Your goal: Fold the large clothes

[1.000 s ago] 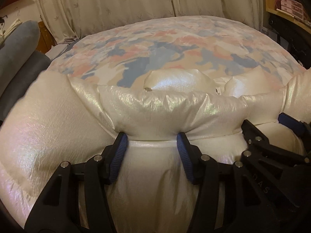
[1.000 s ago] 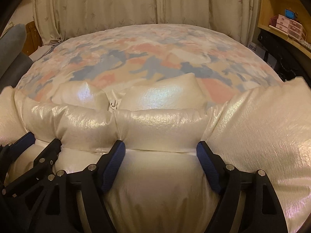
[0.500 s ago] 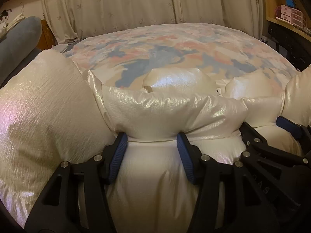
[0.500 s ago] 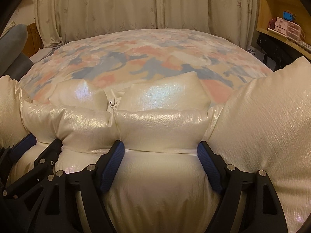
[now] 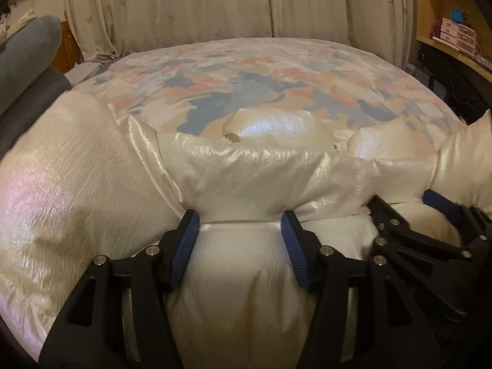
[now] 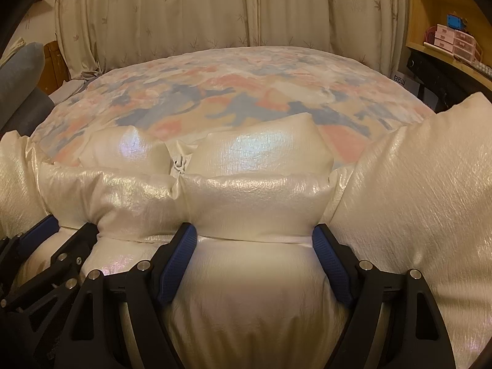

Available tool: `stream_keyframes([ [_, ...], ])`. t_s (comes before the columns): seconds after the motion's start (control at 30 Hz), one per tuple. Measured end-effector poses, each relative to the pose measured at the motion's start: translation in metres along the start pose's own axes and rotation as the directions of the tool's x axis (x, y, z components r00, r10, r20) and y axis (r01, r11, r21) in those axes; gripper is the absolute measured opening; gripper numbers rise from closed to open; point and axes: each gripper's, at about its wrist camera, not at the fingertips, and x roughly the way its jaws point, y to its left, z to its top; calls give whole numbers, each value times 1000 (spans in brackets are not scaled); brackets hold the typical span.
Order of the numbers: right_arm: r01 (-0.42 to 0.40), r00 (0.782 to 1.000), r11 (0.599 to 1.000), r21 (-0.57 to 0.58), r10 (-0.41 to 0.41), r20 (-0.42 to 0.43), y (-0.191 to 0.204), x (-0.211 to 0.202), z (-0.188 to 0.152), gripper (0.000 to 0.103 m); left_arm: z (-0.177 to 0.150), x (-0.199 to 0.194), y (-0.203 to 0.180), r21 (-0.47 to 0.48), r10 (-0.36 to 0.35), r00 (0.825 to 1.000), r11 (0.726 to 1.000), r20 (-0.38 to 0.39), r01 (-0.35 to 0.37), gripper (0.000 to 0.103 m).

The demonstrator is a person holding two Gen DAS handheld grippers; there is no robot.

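A puffy cream down jacket (image 5: 240,184) is spread on a floral-quilted bed (image 5: 246,73). One thick padded fold is pinched by the left gripper (image 5: 240,230), another by the right gripper (image 6: 255,240) at 3 o'clock, fingers part-spread around the bulk, seemingly for folding over.

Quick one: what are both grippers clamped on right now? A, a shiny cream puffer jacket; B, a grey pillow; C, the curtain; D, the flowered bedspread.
A: the left gripper and the right gripper each pinch a puffy quilted panel of the cream puffer jacket, which lies on the flowered bedspread.
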Motion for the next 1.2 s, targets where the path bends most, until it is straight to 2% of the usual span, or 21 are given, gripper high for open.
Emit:
stream_keyframes([
  [0.17,10,1000,1000,-4,-10,-26,3,-4,3,79,3,-38,12,-15,-85,996,996,-34,85,53],
  [0.37,39,996,999,-34,-42,-83,9,-18,14,80,-21,-122,60,-110,-200,977,975,-72,192,56],
  [0.47,8,997,1000,-14,-9,-77,9,-45,19,81,-44,-161,84,-159,-230,971,963,-58,218,67],
  [0.67,-57,998,998,-9,57,20,9,-120,21,81,-101,-215,123,-234,-249,967,945,-57,230,70],
  [0.87,-100,990,993,-61,105,94,21,-188,5,81,-144,-210,142,-327,-271,958,917,-93,227,71],
  [0.97,-120,985,991,-64,127,113,28,-206,-7,81,-160,-191,151,-411,-299,948,882,-107,232,71],
  [1.1,-128,986,989,-69,135,102,33,-198,-19,80,-172,-156,165,-513,-339,934,825,-112,238,71],
  [1.17,-127,988,988,-84,134,76,36,-180,-23,73,-177,-143,173,-562,-365,926,787,-95,253,71],
  [1.2,-125,990,988,-86,130,57,37,-168,-25,65,-176,-139,176,-573,-373,924,777,-84,262,71],
])
